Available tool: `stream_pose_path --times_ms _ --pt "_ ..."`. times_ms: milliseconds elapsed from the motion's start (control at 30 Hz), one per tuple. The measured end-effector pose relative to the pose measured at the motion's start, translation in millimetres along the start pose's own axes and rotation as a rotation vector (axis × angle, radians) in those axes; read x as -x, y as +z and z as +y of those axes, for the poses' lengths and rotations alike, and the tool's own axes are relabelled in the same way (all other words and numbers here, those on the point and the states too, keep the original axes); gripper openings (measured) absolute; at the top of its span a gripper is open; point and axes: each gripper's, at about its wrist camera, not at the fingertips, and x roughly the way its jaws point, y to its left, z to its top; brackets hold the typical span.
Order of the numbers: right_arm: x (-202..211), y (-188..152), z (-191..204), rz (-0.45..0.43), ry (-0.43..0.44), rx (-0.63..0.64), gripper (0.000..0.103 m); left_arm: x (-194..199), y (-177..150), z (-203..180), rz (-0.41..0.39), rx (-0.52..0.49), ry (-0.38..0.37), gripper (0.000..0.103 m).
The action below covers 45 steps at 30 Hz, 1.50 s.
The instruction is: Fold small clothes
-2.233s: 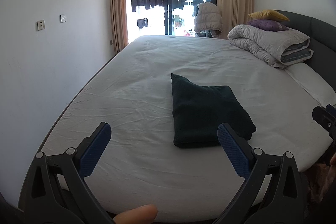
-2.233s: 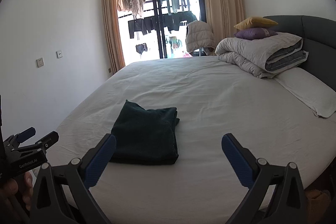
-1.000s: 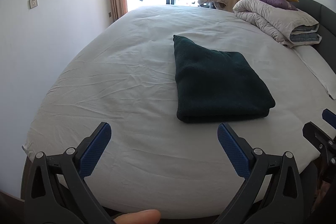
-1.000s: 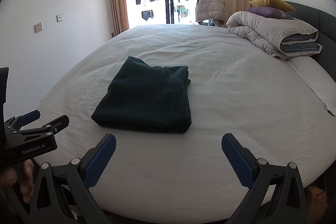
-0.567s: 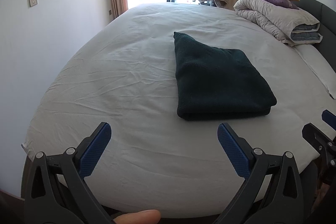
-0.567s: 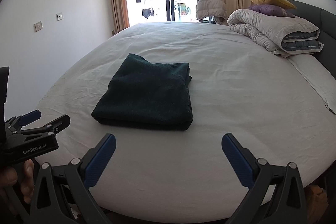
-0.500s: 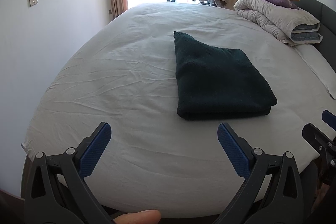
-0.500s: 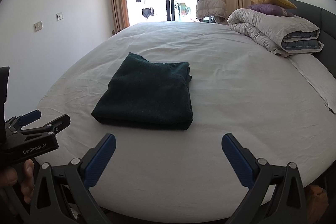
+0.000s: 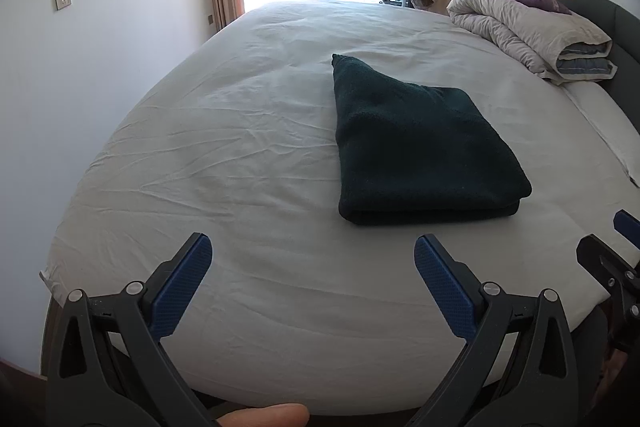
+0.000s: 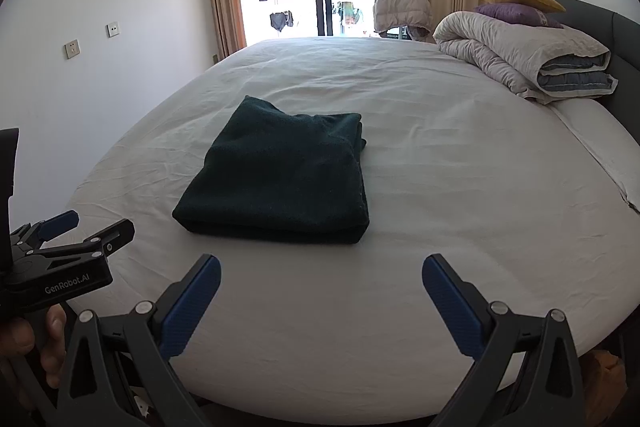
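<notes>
Tongs gape wide and empty on both sides: our left tongs [image 9: 312, 263] and right tongs [image 10: 321, 277] hover above the bed [image 9: 240, 131]. Ahead of both, untouched, we see the folded dark green garment [image 10: 280, 171] lying flat on the sheet.
</notes>
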Motion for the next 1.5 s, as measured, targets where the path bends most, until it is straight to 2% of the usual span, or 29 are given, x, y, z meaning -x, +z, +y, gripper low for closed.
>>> stream_pose_path --times_ms 1500 --pt "-6.4 -4.3 2.7 0.013 0.008 -0.002 0.103 -5.2 -2.5 0.9 0.011 0.003 0.001 0.103"
